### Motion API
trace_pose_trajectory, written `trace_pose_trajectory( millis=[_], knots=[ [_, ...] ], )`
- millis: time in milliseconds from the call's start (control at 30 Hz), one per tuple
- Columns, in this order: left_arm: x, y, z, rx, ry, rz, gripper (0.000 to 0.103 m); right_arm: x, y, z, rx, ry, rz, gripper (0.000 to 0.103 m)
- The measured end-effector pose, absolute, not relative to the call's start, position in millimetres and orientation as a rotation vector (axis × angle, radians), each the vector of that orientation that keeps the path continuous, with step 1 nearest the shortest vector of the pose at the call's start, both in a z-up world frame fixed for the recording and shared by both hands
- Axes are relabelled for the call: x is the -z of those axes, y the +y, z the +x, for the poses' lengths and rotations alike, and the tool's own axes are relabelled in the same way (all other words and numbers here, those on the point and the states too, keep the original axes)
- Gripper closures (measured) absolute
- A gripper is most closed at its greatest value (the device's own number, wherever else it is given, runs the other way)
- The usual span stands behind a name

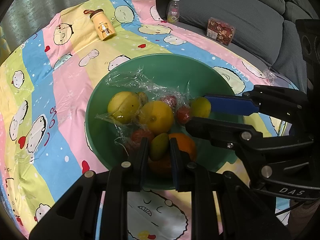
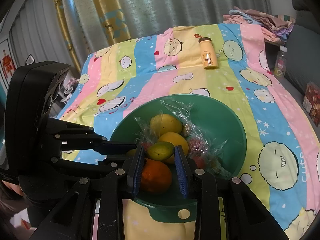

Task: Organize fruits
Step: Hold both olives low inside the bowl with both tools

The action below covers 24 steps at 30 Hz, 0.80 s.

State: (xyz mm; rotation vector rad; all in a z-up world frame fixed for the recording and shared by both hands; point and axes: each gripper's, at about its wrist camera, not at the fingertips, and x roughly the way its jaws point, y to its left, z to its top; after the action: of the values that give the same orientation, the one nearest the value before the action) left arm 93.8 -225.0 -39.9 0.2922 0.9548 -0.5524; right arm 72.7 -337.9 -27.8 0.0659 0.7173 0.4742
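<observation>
A bowl (image 1: 200,64) is set on a patterned cloth (image 1: 66,104) spread over the surface. Several fruits are piled in the bowl's near half, and crumpled plastic wrap (image 1: 138,82) is draped over and behind them. In the right wrist view, a small mango (image 2: 160,150) is seen lying on top of an orange (image 2: 157,177) at the near edge of the pile. Beyond the bowl, a small flask (image 2: 208,53) is laid on the cloth. To the right, off the cloth, a bottle (image 1: 173,10) is stood upright and a clear box (image 1: 220,31) is placed nearer. Folded clothes (image 2: 258,22) are stacked behind, at the cloth's far right corner.
</observation>
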Motion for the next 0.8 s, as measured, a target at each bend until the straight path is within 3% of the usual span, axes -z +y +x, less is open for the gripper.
trace_pose_trajectory(
  millis=[800],
  knots=[
    [39.2, -229.4, 91.6, 0.544, 0.951, 0.346, 0.083, 27.9, -337.1, 72.8, -0.474, 0.719, 0.068, 0.070]
  ],
)
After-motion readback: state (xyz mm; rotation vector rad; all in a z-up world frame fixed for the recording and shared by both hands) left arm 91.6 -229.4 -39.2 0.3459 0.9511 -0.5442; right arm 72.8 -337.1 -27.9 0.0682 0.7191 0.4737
